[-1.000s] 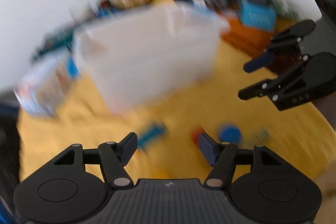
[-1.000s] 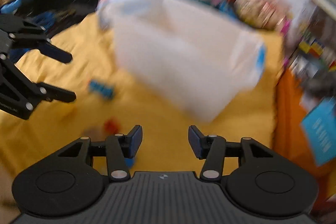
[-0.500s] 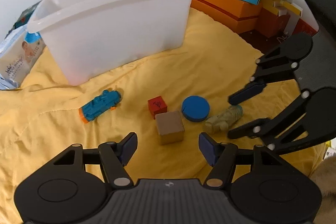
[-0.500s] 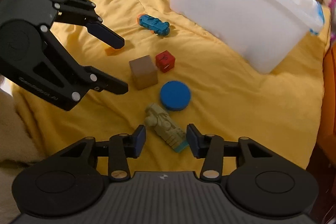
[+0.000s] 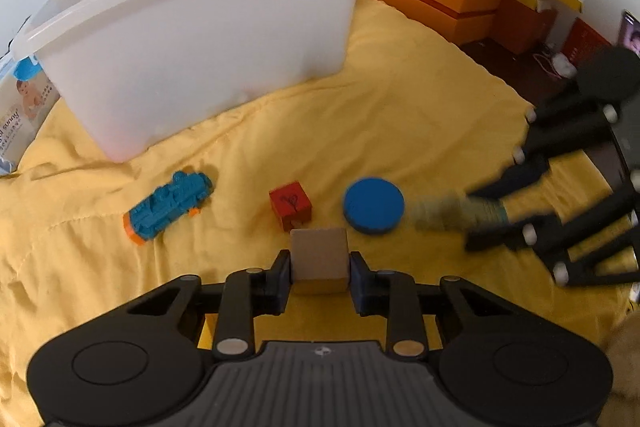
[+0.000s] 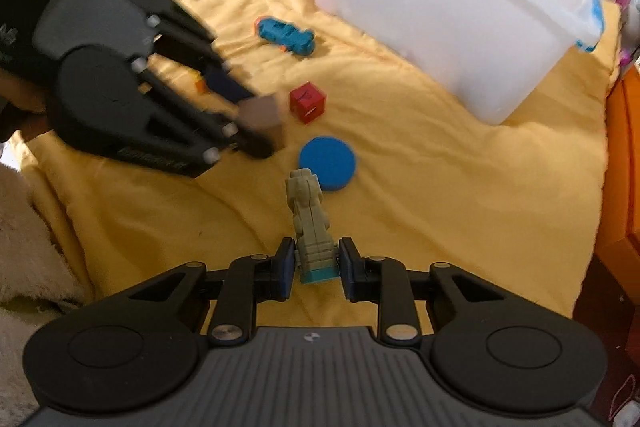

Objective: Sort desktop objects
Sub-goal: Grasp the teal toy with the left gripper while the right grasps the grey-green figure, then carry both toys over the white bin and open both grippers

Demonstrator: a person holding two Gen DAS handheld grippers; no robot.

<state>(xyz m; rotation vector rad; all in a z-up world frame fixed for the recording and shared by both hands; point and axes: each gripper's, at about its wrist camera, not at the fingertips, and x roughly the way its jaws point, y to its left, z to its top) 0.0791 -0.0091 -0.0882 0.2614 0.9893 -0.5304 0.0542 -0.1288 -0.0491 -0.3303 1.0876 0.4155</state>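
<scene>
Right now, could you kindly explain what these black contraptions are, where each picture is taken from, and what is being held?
They are two hand-held grippers, each carrying a camera that looks along its fingers; there is no robot arm. One picture comes from the left gripper, whose jaws are closing around a brown block. The other comes from the right gripper, whose jaws are closing around a grey-green toy figure. On the yellow cloth also lie a red cube, a blue disc and a blue toy, near a white bin.
</scene>
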